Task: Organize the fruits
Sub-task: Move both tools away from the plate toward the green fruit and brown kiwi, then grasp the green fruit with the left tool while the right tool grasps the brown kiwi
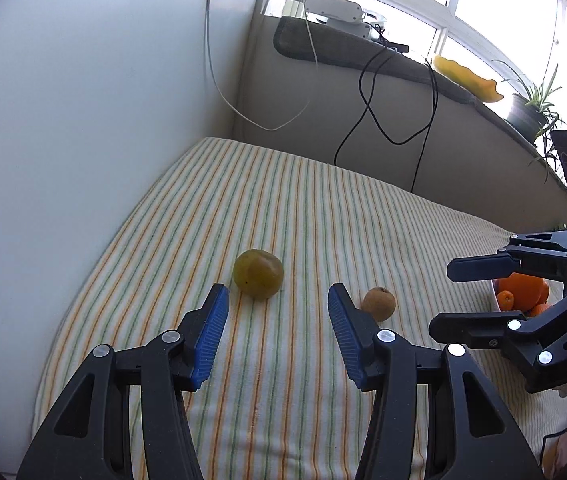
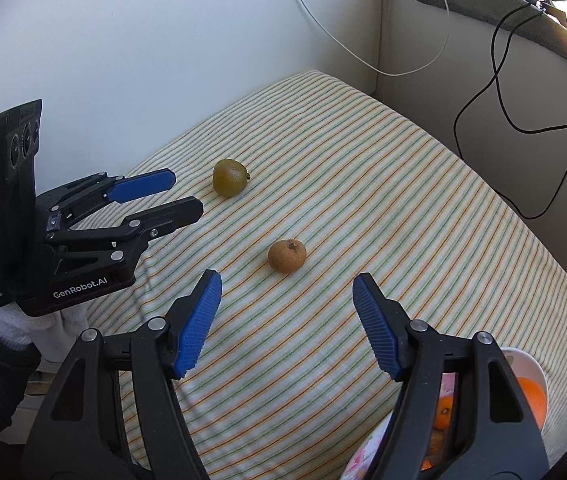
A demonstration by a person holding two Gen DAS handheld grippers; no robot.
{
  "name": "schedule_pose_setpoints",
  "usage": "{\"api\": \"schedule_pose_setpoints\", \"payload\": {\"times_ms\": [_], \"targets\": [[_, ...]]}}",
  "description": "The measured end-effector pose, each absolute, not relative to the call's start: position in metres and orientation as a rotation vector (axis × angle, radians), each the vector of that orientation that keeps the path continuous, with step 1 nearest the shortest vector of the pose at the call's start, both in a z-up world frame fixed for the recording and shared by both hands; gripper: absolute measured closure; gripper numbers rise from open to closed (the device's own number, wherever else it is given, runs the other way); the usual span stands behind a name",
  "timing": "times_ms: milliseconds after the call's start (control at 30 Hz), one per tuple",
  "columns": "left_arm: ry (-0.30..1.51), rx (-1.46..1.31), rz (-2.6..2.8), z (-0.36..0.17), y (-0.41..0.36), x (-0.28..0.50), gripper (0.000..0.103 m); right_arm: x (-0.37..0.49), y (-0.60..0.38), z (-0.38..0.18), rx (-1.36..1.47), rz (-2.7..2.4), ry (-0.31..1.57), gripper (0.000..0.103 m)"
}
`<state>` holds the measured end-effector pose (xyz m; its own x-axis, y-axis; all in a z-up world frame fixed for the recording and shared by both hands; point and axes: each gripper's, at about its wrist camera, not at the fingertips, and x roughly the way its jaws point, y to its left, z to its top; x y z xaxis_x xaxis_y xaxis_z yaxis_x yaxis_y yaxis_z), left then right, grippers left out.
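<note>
left gripper point(image 1: 277, 300): jaws spread, holding nothing, low over the striped cloth point(image 1: 323, 216).
right gripper point(image 2: 287, 292): jaws spread, holding nothing.
green fruit point(image 1: 258, 274): on the cloth just ahead of the left gripper's tips.
brown fruit point(image 2: 287, 255): on the cloth just ahead of the right gripper, between its fingers' lines.
bowl point(image 2: 525, 360): white, under the right gripper's right finger, holding oranges point(image 2: 533, 398).
gloved hand point(image 2: 39, 324): grips the left gripper from below.

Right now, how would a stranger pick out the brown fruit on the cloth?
Look at the striped cloth. Two loose fruits lie on it, apart. The brown fruit is the rough, tan one nearer the bowl; the green fruit is smooth and lies nearer the wall.
</note>
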<state>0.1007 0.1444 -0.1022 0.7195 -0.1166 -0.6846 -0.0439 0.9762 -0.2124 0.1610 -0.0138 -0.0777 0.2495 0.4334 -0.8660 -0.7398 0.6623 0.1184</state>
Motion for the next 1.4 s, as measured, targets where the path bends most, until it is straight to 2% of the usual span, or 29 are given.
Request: {"api": "schedule_pose_setpoints", "payload": {"times_ms": [67, 200, 267, 700, 1100, 1267, 1400], "targets": [[0.773, -0.221, -0.043, -0.104, 0.146, 0.105, 0.052, 0.161, -0.009, -0.082, -0.373, 0.817, 1.049, 0.041], [0.781, -0.221, -0.047, -0.109, 0.148, 0.110, 0.052, 0.163, -0.001, -0.090, -0.405, 0.816, 1.073, 0.043], [0.787, -0.221, -0.050, -0.111, 0.148, 0.113, 0.052, 0.164, 0.003, -0.094, -0.411, 0.816, 1.083, 0.047], [0.806, -0.216, -0.057, -0.117, 0.151, 0.121, 0.053, 0.179, 0.015, -0.107, -0.400, 0.812, 1.123, 0.054], [0.817, -0.189, -0.058, -0.118, 0.147, 0.127, 0.063, 0.182, 0.022, -0.116, -0.414, 0.807, 1.132, 0.060], [0.815, -0.186, -0.060, -0.118, 0.146, 0.129, 0.067, 0.186, 0.024, -0.120, -0.414, 0.813, 1.142, 0.067], [0.808, -0.188, -0.053, -0.118, 0.149, 0.128, 0.075, 0.185, 0.026, -0.120, -0.431, 0.804, 1.133, 0.071]]}}
